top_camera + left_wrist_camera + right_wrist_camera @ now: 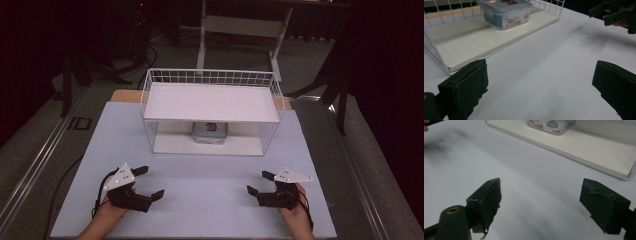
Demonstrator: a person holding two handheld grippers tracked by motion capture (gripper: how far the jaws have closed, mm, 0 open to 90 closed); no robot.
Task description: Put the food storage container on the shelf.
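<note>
A white wire shelf rack [212,102] stands at the back middle of the table. On its lower board [469,42] sits a clear plastic food container [210,133] [506,12] [550,125] with a bluish lid. My left gripper [149,182] [540,86] rests near the front left, open, nothing between its jaws. At the front right my right gripper [259,182] [540,200] is also open and empty. Both point toward the middle of the table, well short of the rack.
The white tabletop [200,200] spreads wide between the grippers and the rack. The rack's upper shelf [210,100] is a bare white board with wire walls. A white desk frame [240,30] and dark stands sit on the floor beyond the table.
</note>
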